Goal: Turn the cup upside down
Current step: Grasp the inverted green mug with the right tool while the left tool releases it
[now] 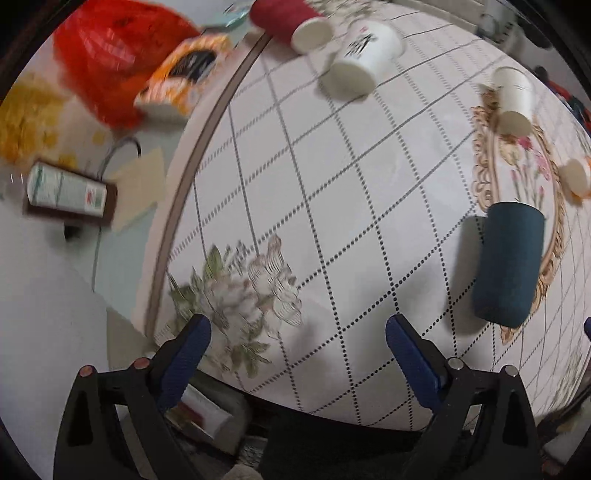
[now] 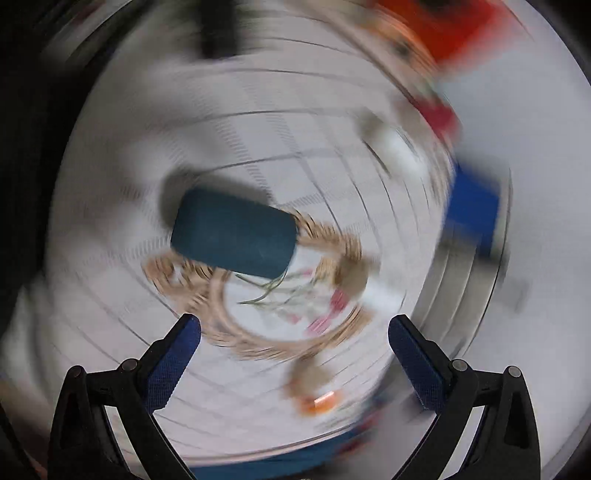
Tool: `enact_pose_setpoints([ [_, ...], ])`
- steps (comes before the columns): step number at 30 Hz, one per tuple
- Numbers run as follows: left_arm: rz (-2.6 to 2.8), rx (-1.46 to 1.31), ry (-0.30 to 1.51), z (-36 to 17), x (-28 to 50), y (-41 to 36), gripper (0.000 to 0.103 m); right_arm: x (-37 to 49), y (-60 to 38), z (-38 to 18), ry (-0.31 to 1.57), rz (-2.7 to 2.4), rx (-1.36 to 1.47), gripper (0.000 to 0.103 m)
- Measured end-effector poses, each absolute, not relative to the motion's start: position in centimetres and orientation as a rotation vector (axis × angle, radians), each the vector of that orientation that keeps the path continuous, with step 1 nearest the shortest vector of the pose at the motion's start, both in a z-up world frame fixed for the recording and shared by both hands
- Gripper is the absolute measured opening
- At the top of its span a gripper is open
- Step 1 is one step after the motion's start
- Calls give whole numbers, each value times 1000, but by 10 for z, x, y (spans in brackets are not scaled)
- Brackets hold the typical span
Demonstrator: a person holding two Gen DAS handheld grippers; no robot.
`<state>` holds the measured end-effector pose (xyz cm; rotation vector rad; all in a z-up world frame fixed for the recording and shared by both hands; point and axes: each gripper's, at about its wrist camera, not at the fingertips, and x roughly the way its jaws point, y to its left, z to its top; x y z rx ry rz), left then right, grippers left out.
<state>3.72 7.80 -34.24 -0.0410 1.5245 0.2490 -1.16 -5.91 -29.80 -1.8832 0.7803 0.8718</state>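
A dark teal cup (image 1: pixel 509 264) stands on the round table (image 1: pixel 332 166) by the gold floral ring, to the right of my left gripper (image 1: pixel 297 334), which is open and empty over the table's near edge. In the heavily blurred right wrist view the same teal cup (image 2: pixel 234 232) sits ahead of my right gripper (image 2: pixel 293 332), which is open and empty, apart from the cup. A red cup (image 1: pixel 288 22), a white printed cup (image 1: pixel 364 55), a plain white cup (image 1: pixel 513 101) and an orange cup (image 1: pixel 578 177) stand farther back.
Left of the table lie a red bag (image 1: pixel 110 55), an orange packet (image 1: pixel 184 74) and a dark box with a label (image 1: pixel 70 194). The table edge curves along the left and bottom. A blue shape (image 2: pixel 472 210) is at the right.
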Motion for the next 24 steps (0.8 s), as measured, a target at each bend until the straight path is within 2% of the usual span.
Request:
enact_pose_setpoints([
  [6, 333, -145, 1572, -366, 27, 79, 97, -39, -98, -345, 235, 1254, -2402, 103],
  [11, 362, -174, 1588, -378, 21, 78, 97, -39, -126, -373, -107, 1423, -2618, 103],
  [14, 364, -168, 1590, -382, 20, 75, 98, -37, -132, -383, -205, 1492, -2664, 103],
  [24, 352, -148, 1593, -390, 20, 72, 98, -22, -132, -402, -297, 1578, -2722, 103],
])
